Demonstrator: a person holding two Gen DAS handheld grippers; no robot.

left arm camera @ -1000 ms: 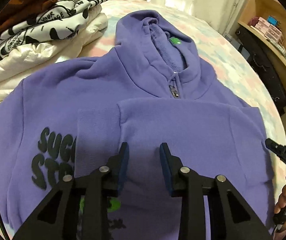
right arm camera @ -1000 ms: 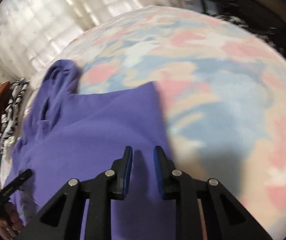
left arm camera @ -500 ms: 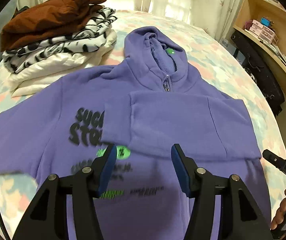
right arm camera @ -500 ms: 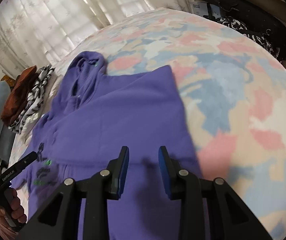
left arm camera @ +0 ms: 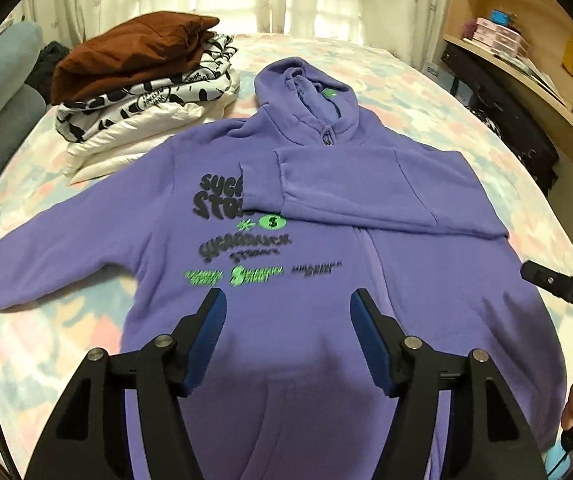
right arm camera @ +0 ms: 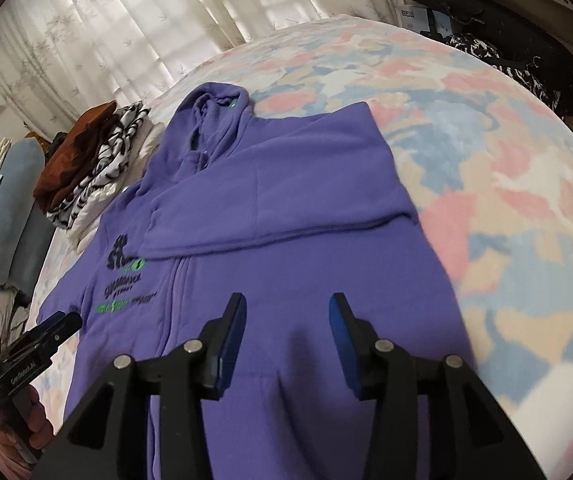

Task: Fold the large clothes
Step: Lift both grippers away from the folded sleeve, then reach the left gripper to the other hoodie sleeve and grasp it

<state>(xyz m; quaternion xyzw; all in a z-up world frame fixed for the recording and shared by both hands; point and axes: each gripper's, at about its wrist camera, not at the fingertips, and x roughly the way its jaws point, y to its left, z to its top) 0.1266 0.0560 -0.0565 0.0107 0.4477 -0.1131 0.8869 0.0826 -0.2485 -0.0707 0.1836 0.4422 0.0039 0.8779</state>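
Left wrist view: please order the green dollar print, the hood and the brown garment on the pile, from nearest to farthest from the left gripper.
From the left gripper:
1. Green dollar print, chest centre.
2. Hood, at the top of the hoodie.
3. Brown garment, far left, topping the pile.

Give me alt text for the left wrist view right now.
A purple hoodie lies face up on a pastel-patterned bed, one sleeve folded across its chest, the other sleeve spread out. The left gripper hangs over the hem, jaws open and empty. A stack of folded clothes sits beside the hood.
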